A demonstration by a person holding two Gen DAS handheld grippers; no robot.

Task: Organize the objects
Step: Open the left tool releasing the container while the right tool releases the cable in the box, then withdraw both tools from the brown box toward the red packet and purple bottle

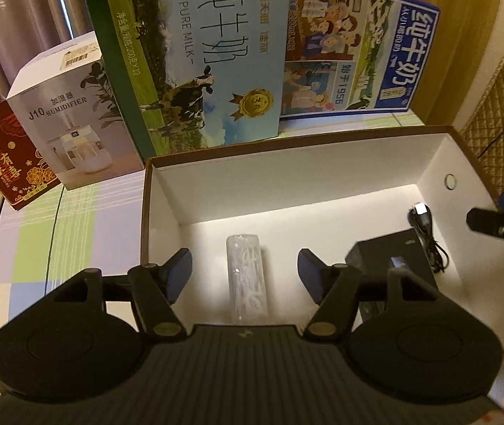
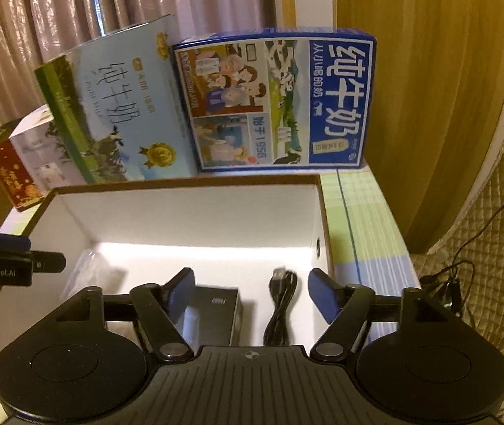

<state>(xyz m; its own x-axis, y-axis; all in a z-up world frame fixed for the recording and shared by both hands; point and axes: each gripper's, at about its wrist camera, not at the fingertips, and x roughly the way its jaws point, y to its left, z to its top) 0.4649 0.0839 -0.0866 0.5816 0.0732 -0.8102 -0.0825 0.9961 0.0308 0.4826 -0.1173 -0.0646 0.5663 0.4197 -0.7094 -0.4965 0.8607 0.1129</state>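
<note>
Left gripper (image 1: 245,276) hangs over the open white box (image 1: 287,173), jaws wide, nothing held. Clear plastic pack (image 1: 246,276) lies flat on box floor directly btwn the jaws, lengthwise, not touching either. Black box (image 1: 393,251) sits just right of the right jaw, black USB cable (image 1: 427,237) beside it.

Right gripper (image 2: 252,292) also over the box, jaws wide, empty. Cable (image 2: 280,304) lies btwn its jaws, nearer the right one; black box (image 2: 216,311) by the left jaw. Milk cartons (image 2: 273,99) stand on the counter (image 2: 365,219) behind the box.
</note>
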